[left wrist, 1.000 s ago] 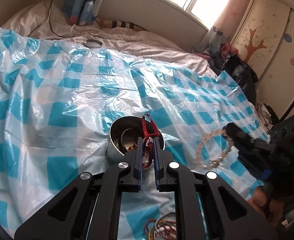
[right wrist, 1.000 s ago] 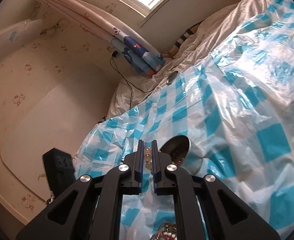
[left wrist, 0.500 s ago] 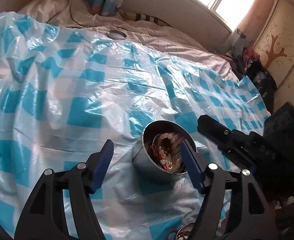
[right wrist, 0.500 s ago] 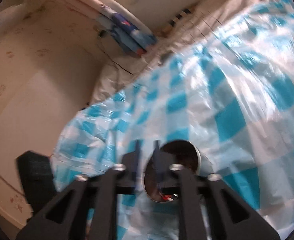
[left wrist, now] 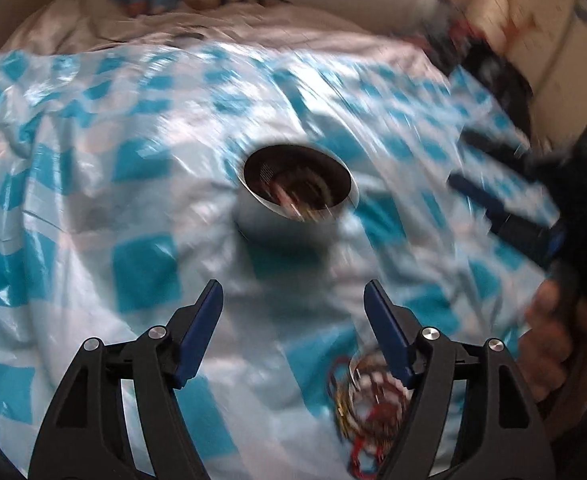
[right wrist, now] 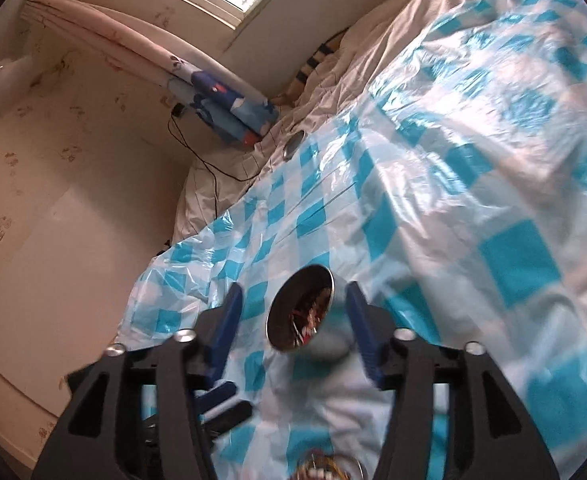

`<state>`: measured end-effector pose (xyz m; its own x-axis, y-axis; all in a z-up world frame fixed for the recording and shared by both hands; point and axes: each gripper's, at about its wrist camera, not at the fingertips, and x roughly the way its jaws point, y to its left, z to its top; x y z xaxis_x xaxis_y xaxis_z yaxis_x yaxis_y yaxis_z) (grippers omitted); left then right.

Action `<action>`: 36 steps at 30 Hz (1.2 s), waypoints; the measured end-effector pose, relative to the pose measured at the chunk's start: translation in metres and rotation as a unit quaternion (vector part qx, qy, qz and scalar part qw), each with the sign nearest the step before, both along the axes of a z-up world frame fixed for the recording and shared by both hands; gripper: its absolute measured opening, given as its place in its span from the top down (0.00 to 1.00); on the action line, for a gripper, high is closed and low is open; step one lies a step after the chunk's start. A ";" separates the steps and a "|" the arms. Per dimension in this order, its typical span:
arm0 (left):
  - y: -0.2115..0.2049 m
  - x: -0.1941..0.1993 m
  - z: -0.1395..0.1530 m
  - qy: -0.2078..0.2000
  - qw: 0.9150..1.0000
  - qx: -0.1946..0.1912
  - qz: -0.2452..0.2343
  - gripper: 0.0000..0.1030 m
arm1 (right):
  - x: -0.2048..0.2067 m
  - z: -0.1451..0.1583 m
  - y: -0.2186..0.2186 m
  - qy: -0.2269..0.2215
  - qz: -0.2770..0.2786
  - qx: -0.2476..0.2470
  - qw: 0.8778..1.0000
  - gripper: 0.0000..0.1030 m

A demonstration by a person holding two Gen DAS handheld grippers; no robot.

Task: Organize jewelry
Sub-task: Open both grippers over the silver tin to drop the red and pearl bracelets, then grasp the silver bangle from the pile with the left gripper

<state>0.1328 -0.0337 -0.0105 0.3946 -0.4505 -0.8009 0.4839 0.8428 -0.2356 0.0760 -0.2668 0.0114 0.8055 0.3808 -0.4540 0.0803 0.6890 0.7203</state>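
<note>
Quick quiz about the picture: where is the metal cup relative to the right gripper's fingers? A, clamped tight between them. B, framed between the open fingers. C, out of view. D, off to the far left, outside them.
B: the right gripper is spread open and the metal cup appears framed between its two blue fingers.

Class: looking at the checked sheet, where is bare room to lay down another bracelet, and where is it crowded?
Bare: the checked sheet left of the metal cup, and the stretch beyond it toward the bedding. Crowded: the jewelry pile by the left tongs, and the right tongs straddling the cup.
</note>
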 end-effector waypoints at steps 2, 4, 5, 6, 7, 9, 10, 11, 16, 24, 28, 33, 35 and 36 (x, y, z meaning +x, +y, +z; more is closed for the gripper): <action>-0.009 -0.011 -0.010 0.005 1.000 0.018 -0.019 0.33 | -0.015 0.000 0.000 0.002 0.004 -0.006 1.000 0.41; -0.015 -0.019 -0.018 0.011 0.999 0.023 -0.030 0.33 | -0.032 -0.003 0.000 0.008 0.005 -0.009 1.000 0.41; -0.020 -0.023 -0.023 0.014 0.999 0.026 -0.039 0.33 | -0.039 -0.005 0.000 0.010 0.006 -0.006 1.000 0.41; -0.025 -0.027 -0.026 0.011 0.998 0.032 -0.044 0.33 | -0.043 -0.008 0.001 0.014 0.008 -0.003 1.000 0.41; -0.028 -0.029 -0.028 0.007 0.998 0.037 -0.047 0.33 | -0.046 -0.010 0.000 0.018 0.009 -0.001 1.000 0.41; -0.036 -0.031 -0.030 -0.003 0.998 0.048 -0.051 0.33 | -0.052 -0.015 0.000 0.025 0.009 0.005 1.000 0.41; -0.039 -0.031 -0.032 -0.006 0.997 0.054 -0.050 0.33 | -0.052 -0.017 0.000 0.028 0.010 0.008 1.000 0.40; -0.041 -0.030 -0.033 -0.007 0.997 0.056 -0.049 0.33 | -0.051 -0.019 0.000 0.030 0.010 0.012 0.999 0.40; -0.064 -0.036 -0.034 -0.016 0.993 0.070 -0.096 0.32 | -0.045 -0.023 0.000 0.040 0.010 0.026 0.999 0.40; -0.073 -0.049 -0.035 -0.023 0.987 0.079 -0.137 0.27 | -0.044 -0.027 0.001 0.044 0.015 0.042 0.998 0.40; -0.076 -0.048 -0.036 -0.023 0.985 0.086 -0.150 0.27 | -0.044 -0.026 0.001 0.044 0.014 0.042 0.998 0.40; -0.073 -0.047 -0.037 -0.007 0.987 0.062 -0.145 0.49 | -0.044 -0.027 0.000 0.046 0.016 0.040 0.998 0.40; -0.070 -0.041 -0.037 0.013 0.990 0.044 -0.137 0.73 | -0.043 -0.028 0.001 0.048 0.016 0.039 0.998 0.40; -0.068 -0.038 -0.037 0.015 0.990 0.041 -0.131 0.82 | -0.044 -0.028 0.001 0.049 0.016 0.039 0.998 0.40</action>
